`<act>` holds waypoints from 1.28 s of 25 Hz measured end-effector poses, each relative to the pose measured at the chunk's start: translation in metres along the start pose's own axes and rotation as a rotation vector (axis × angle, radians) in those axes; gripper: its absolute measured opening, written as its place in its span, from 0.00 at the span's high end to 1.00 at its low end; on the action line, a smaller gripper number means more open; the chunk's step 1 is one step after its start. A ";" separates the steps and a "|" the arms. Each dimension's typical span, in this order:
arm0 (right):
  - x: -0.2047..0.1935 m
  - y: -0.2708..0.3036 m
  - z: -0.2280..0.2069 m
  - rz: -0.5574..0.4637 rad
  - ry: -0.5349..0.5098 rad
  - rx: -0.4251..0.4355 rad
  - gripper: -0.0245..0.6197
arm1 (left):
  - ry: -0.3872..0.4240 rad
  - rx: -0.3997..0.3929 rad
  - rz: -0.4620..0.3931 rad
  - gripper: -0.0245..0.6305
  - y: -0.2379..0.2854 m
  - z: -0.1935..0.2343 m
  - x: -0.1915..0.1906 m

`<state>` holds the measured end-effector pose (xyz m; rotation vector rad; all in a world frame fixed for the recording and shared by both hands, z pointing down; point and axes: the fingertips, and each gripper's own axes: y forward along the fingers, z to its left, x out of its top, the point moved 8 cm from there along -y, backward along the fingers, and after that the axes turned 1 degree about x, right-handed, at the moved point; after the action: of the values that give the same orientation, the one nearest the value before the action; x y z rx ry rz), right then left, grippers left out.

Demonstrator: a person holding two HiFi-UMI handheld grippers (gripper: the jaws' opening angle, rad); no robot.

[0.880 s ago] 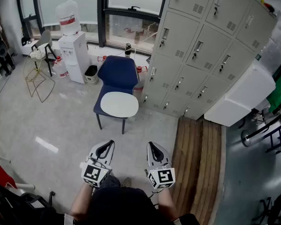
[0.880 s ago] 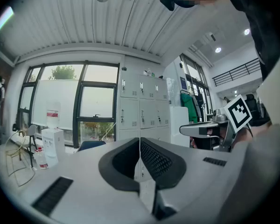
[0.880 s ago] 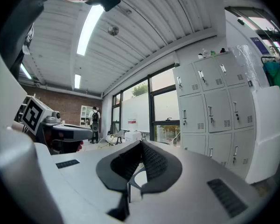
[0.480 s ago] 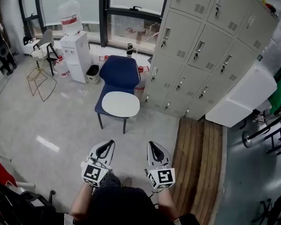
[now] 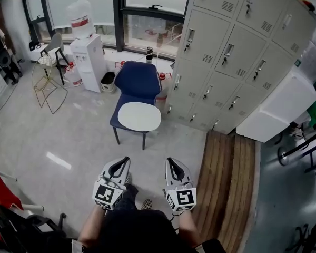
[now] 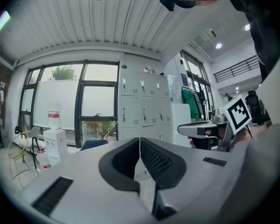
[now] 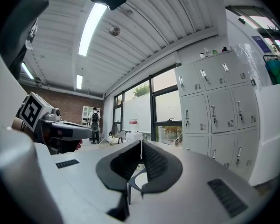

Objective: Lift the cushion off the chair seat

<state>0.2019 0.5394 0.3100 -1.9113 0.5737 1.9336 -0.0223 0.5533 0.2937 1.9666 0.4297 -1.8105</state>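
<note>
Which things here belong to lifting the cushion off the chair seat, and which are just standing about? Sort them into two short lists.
Belongs to the job: white cushion; blue chair; left gripper and right gripper, both shut and empty.

Just standing about: water dispenser; grey lockers; waste bin; wooden platform.
</note>
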 end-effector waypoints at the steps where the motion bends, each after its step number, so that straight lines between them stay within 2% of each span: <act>1: -0.001 0.003 -0.002 0.001 0.004 -0.001 0.92 | -0.001 -0.002 0.000 0.93 0.004 0.002 0.000; 9: -0.006 0.055 -0.029 0.015 0.015 -0.038 0.92 | -0.001 -0.029 0.015 0.93 0.060 0.042 -0.003; 15: 0.002 0.116 -0.055 0.042 0.018 -0.070 0.92 | -0.018 -0.061 -0.007 0.93 0.122 0.091 0.006; 18: 0.009 0.152 -0.064 0.046 0.023 -0.086 0.92 | -0.017 -0.081 0.011 0.93 0.147 0.120 0.011; 25: 0.023 0.241 -0.060 0.064 0.023 -0.088 0.92 | -0.029 -0.089 -0.008 0.93 0.189 0.199 0.020; 29: 0.030 0.292 -0.053 0.073 0.028 -0.077 0.92 | -0.033 -0.090 0.011 0.93 0.205 0.245 0.022; 32: 0.029 0.324 -0.048 0.084 0.031 -0.069 0.92 | -0.051 -0.080 -0.014 0.93 0.216 0.275 0.016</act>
<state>0.0732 0.2375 0.2914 -1.9925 0.6123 2.0034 -0.1493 0.2269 0.2849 1.8638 0.4935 -1.8193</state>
